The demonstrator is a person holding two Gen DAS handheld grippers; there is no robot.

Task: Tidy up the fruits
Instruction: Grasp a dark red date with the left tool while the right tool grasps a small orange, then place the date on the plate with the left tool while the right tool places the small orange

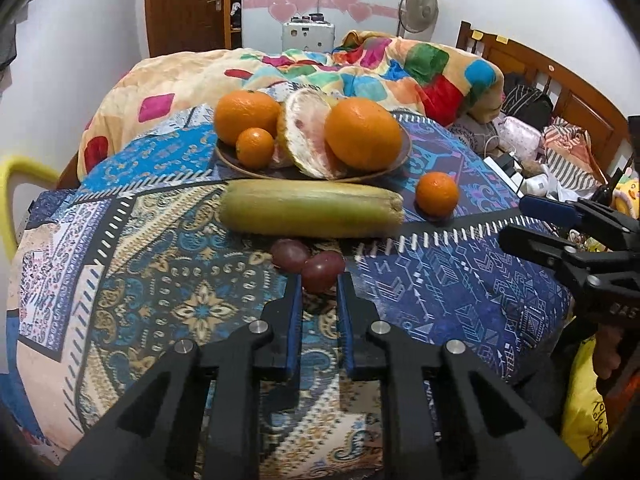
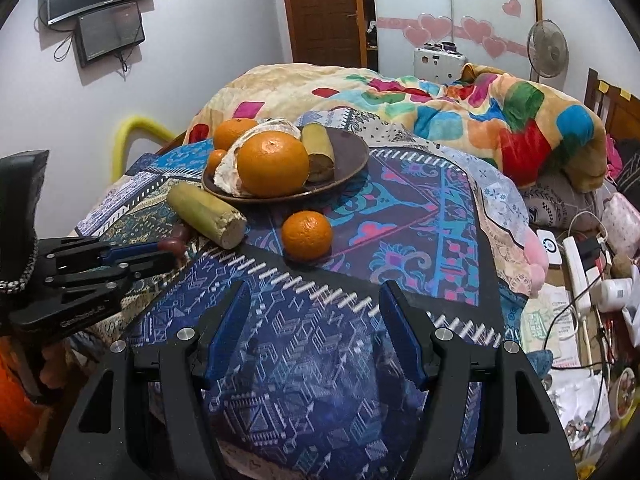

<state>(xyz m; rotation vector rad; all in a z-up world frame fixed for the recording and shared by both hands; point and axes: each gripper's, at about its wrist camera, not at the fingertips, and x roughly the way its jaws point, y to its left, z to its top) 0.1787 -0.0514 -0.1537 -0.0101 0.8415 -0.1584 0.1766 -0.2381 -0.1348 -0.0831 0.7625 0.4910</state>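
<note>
A brown plate [image 1: 392, 164] holds two large oranges [image 1: 362, 138], a small orange [image 1: 255, 147] and a peeled pomelo [image 1: 306, 136]. In the right wrist view the plate [image 2: 348, 152] also holds a short green cane piece [image 2: 318, 152]. A long green cane piece [image 1: 310, 208] lies in front of the plate. A small orange [image 1: 437, 193] sits loose on the cloth. Two red grapes [image 1: 290, 254] lie before the cane. My left gripper [image 1: 319, 280] has its fingertips on either side of the nearer grape [image 1: 322, 271]. My right gripper [image 2: 314, 300] is open and empty, short of the loose orange [image 2: 307, 235].
The fruit lies on a patterned blue cloth [image 1: 460, 276] over a raised surface. A colourful blanket [image 1: 400, 68] is heaped behind. Cables, a power strip [image 2: 576, 264] and clutter lie at the right. A yellow chair back [image 1: 16, 172] stands at the left.
</note>
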